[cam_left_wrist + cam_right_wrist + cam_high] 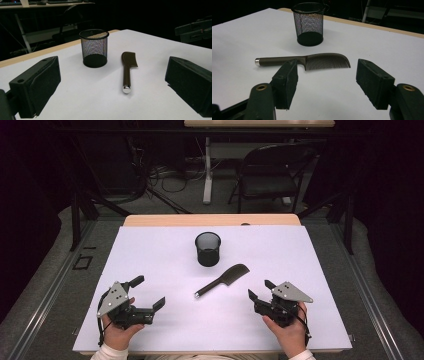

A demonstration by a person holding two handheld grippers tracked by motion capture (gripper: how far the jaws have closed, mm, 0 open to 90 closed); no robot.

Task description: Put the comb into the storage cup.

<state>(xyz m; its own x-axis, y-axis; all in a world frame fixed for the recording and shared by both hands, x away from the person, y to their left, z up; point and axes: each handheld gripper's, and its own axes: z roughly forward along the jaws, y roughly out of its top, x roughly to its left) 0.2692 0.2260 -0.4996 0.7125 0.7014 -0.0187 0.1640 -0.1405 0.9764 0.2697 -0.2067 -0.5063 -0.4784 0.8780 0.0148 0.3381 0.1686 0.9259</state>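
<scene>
Lying flat on the table (150,250), the comb (222,280) sat near the mesh cup (207,248); right tongs (259,289) partly open, left tongs (147,292) wide open, both empty, touching nothing

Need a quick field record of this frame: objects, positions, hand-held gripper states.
surface: white sheet over a wooden table
object 1: black wire-mesh cup, upright, nothing seen inside
object 2: dark brown plastic comb with silver-capped handle, lying flat, just in front of the cup, apart from it
left hand-held gripper: open, holding nothing, left of the comb
right hand-held gripper: open, jaws facing the comb, not touching it
comb teeth: face the right hand-held gripper
</scene>
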